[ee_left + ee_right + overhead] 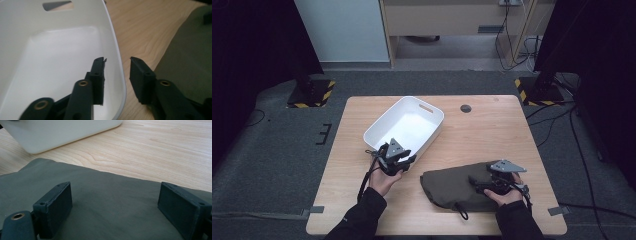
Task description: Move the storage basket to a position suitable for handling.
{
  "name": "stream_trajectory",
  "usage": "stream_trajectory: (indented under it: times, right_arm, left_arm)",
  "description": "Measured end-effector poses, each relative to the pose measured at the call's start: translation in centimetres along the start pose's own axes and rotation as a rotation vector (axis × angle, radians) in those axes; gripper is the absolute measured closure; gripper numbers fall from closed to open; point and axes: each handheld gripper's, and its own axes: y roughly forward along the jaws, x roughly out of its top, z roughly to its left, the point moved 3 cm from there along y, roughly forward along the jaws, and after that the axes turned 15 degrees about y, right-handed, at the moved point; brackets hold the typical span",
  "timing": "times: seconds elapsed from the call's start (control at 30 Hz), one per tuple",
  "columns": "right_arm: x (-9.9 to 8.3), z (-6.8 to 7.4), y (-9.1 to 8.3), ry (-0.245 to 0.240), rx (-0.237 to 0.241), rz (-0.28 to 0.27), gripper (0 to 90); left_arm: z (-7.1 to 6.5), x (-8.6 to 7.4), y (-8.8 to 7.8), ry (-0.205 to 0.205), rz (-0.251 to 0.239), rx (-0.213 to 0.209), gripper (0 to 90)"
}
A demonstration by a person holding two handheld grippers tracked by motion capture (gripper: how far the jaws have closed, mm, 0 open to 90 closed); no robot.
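Pale wood table (472, 135), and on it my landmark: the white bin (388, 131), empty, lying slantwise with its handle slot at the far end. Right of the bin's near corner, apart from it, lies the olive drawstring bag (452, 185), flat, its cord tailing off toward me. My left gripper (117, 62) stands astride the bin's near rim (119, 75): one pad inside the wall, the other outside over the wood, released, neither pad pressing on the plastic. My right gripper (113, 202) rests wide open on the bag's end farthest from the bin, cloth under both pads but nothing pinched. My reading of the step: steady the bin, then bring the bag over into it. To do it well I'd close the left pads squarely on the wall, low enough not to slip off the rolled edge, and hold the bin down rather than tilt it. For the right, gather a fold of cloth before closing; flat fabric will slide out. Lift high enough to clear the rim.
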Motion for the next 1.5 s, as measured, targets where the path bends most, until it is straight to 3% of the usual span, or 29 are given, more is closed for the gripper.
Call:
stream_trajectory:
  times: [0.03,0.1,0.17,0.2,0.23,0.3,0.37,0.47,0.6,0.77,1.0,1.17,1.3,1.5]
  right_arm:
    - [0.0,0.0,0.0,0.0,0.0,0.0,12.0]
    - [0.0,0.0,0.0,0.0,0.0,0.001,12.0]
    - [0.0,0.0,0.0,0.0,-0.001,0.0,12.0]
    - [0.0,0.0,0.0,0.0,-0.001,0.0,12.0]
    - [0.0,0.0,0.0,0.003,-0.001,0.002,12.0]
    - [0.0,-0.1,0.0,0.0,-0.004,0.0,12.0]
    - [0.0,-0.1,0.0,0.0,-0.004,0.002,12.0]
    - [-0.1,0.0,0.0,0.001,-0.005,0.003,12.0]
    - [-0.1,-0.1,0.1,-0.001,-0.006,0.003,12.0]
    - [-0.1,-0.1,0.1,-0.002,-0.006,0.005,12.0]
    - [-0.1,-0.1,0.1,0.002,-0.006,0.007,12.0]
    - [-0.2,-0.1,0.2,0.003,-0.006,0.01,12.0]
    - [-0.1,0.0,0.3,0.002,-0.006,0.009,12.0]
    - [0.0,-0.2,0.3,0.007,-0.006,0.009,12.0]
  left_arm:
    - [0.0,0.0,0.0,0.0,0.0,0.0,60.0]
    - [0.9,0.5,-1.2,-0.036,-0.037,0.035,56.5]
    - [1.7,0.6,-2.1,-0.068,-0.044,0.081,53.4]
    - [1.7,0.6,-2.1,-0.068,-0.044,0.081,52.3]
    - [2.6,0.5,-3.0,-0.088,-0.045,0.141,50.7]
    - [3.7,0.1,-3.9,-0.143,-0.044,0.187,48.6]
    - [4.8,-0.6,-4.7,-0.176,-0.02,0.257,48.0]
    - [6.4,-2.3,-5.6,-0.257,0.014,0.33,45.6]
    - [7.5,-4.3,-5.9,-0.343,0.056,0.355,43.1]
    - [7.5,-5.3,-5.5,-0.392,0.08,0.328,43.1]
    - [7.0,-5.0,-4.7,-0.38,0.101,0.338,43.0]
    - [7.2,-5.1,-4.3,-0.387,0.078,0.358,45.4]
    - [7.4,-4.8,-3.2,-0.351,0.075,0.386,45.7]
    - [7.7,-4.6,-2.4,-0.33,0.061,0.386,46.3]
